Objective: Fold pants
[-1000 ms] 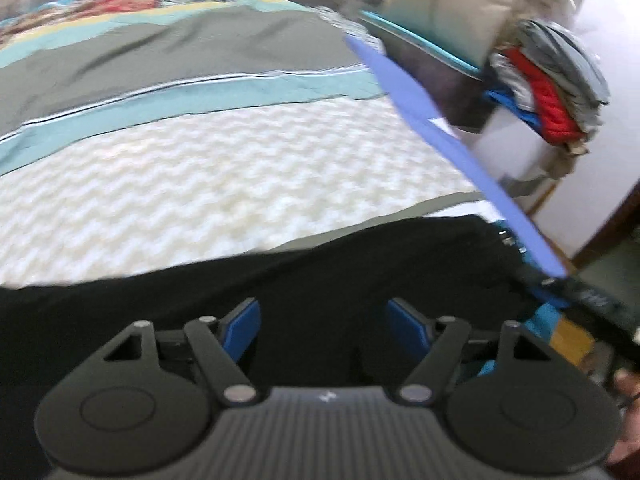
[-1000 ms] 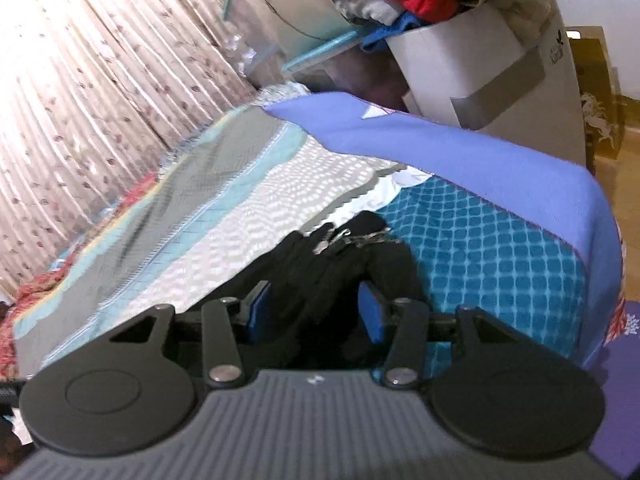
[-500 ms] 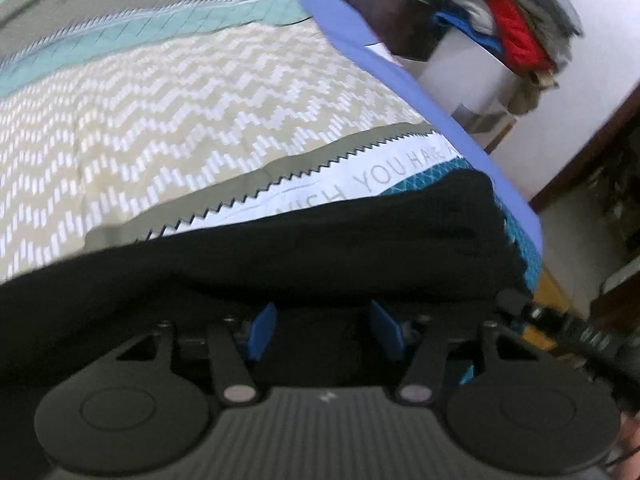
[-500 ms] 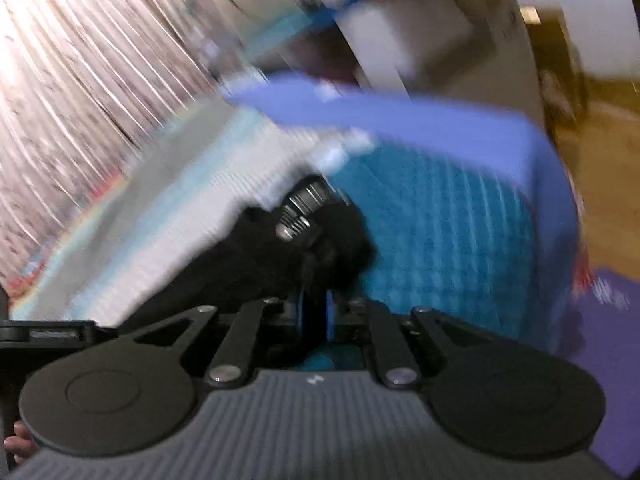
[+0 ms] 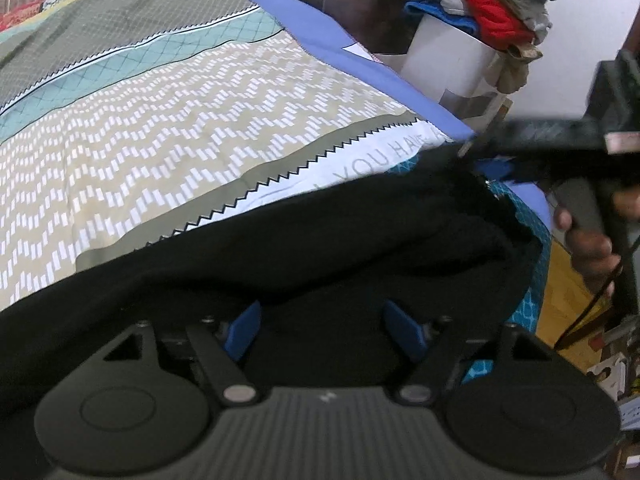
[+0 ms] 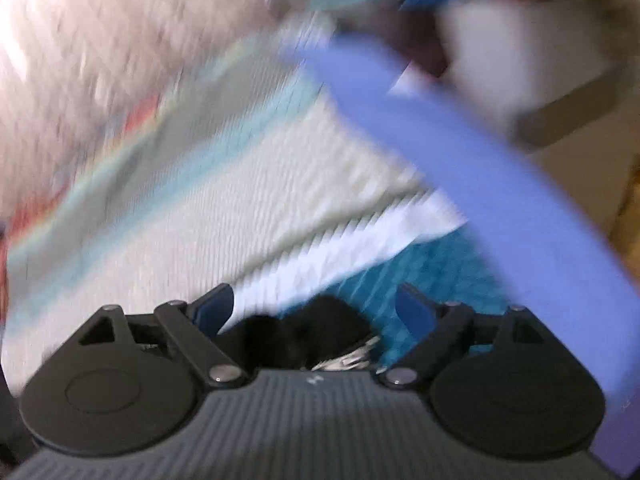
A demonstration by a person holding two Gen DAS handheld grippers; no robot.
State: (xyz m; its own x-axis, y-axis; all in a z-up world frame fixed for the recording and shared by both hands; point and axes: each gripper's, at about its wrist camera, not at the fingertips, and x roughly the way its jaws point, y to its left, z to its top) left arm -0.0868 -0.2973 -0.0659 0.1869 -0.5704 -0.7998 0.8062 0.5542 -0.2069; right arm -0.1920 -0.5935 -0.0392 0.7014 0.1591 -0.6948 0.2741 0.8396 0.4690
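Black pants lie spread along the near edge of the bed. My left gripper is open, its blue fingers just above the black cloth, holding nothing. The right gripper shows in the left wrist view at the pants' far right corner, held by a hand. In the blurred right wrist view my right gripper is open, with a bunched black end of the pants and a metal fastener between and below its fingers.
The bed has a patterned cover with zigzag, teal and grey bands and a blue-violet sheet edge. A white bin piled with clothes stands past the bed's right side. Curtains hang behind.
The right gripper was shut on the pants' end half a second ago and has opened. The left gripper's fingers have spread wider. Both views have shifted.
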